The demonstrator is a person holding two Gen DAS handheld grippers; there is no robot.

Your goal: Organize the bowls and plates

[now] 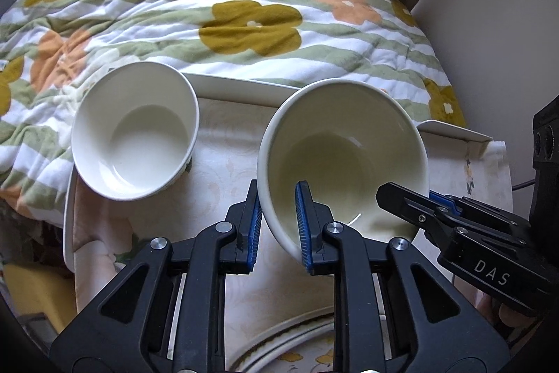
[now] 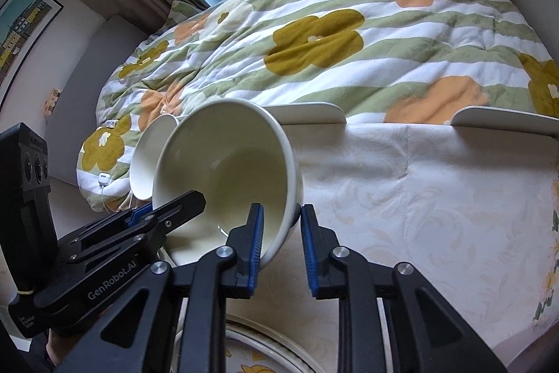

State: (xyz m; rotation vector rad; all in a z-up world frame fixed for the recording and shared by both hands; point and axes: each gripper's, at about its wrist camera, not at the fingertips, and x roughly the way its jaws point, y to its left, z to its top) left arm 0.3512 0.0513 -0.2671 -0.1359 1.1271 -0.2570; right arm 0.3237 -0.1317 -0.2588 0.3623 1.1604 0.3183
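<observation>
The large bowl (image 1: pixel 344 156) is tilted, mouth toward both cameras, above the cloth-covered tray (image 1: pixel 223 83); its base appears clear of the cloth, though contact at the near edge cannot be ruled out. The left gripper (image 1: pixel 278 226) straddles the bowl's left wall, one pad inside and one outside; the outer pad looks a little off the wall, so whether it is clenched on the bowl cannot be told. The right gripper (image 2: pixel 279 240) straddles the bowl's right wall in the same way; the inner pad lies on the glaze, the outer finger stands apart from the wall with a visible gap, so it reads as released or only loosely set.

The small bowl (image 1: pixel 134 131) sits left of the large bowl, apart from it, at the tray's left edge and leaning toward the quilt (image 1: pixel 244 23). A patterned plate (image 2: pixel 265 352) shows just nearer than the large bowl, under the grippers.

Handling judgement: glazed ceramic; stiff, fairly heavy, smooth and slippery, chips on impact. Best hold is across the rim wall, pads well down from the lip; two opposite grips limit tipping. Nesting the bowls calls for a slow, level lowering.
</observation>
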